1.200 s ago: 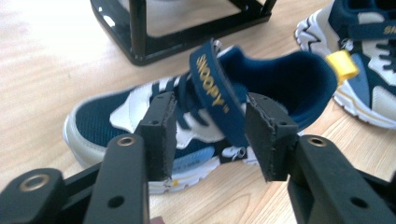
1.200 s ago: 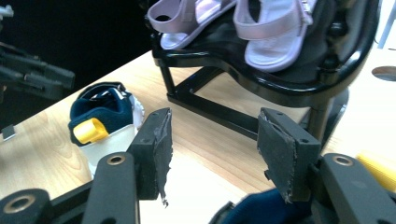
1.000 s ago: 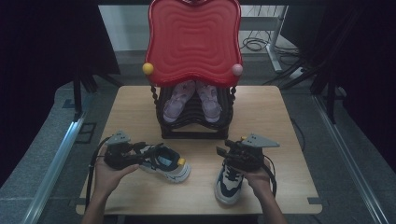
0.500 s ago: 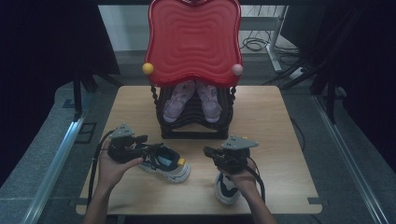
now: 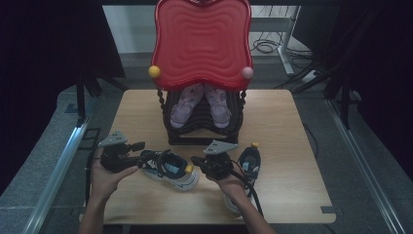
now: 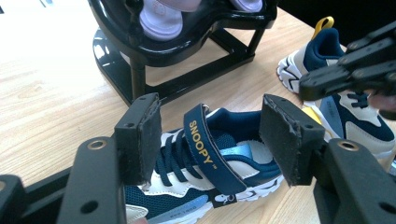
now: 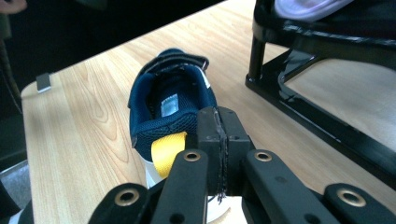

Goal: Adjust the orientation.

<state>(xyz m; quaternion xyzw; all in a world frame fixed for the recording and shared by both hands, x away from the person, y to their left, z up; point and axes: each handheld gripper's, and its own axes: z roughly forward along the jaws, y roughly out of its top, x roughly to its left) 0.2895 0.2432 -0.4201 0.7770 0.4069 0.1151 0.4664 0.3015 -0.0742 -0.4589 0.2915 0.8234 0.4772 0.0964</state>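
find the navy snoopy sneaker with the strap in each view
High view: the snoopy sneaker lies lower centre, between the two grippers.
Left gripper view: centre, framed by the open fingers.
Right gripper view: centre, heel toward the camera.
Shared landmark: the black shoe rack behind it.

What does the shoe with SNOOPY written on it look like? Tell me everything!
The Snoopy shoe is a small navy sneaker with cream and light-blue panels, a pale sole, navy laces and a yellow heel loop. Its navy strap carries yellow SNOOPY letters and sticks up, undone. It looks like mesh and smooth fabric. It sits sole-down on the wooden table, in front of the black rack, between the open left tongs, whose pads do not press it.
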